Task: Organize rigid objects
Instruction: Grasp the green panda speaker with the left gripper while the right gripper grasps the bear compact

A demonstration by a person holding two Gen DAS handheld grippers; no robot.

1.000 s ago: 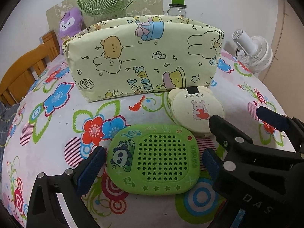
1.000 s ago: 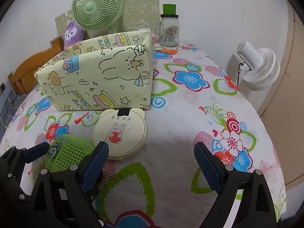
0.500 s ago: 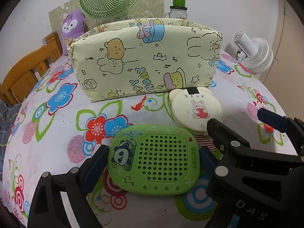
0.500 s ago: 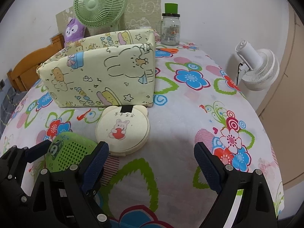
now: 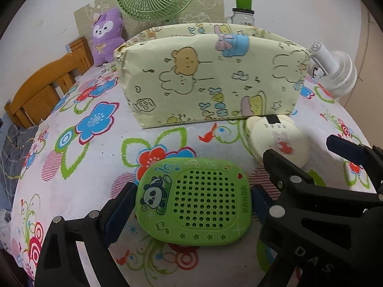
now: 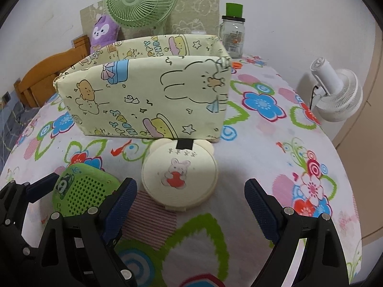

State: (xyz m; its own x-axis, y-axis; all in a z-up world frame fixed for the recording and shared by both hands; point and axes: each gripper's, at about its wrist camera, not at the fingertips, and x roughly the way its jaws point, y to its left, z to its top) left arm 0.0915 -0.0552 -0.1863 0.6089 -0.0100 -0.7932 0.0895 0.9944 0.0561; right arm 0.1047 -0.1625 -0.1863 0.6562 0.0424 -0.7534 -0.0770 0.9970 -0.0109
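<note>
Your left tool point(image 5: 192, 203) grips the green panda speaker point(image 5: 195, 201); your right tool point(image 6: 189, 205) sits open before the round case point(image 6: 180, 179); the patterned box point(image 6: 153, 95) awaits both

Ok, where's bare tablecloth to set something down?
Free: the stretch right of the round compact, toward the white fan; also left of the green speaker, toward the wooden chair. Crowded: speaker, compact and both hand-held grippers bunch in front of the patterned box.
</note>
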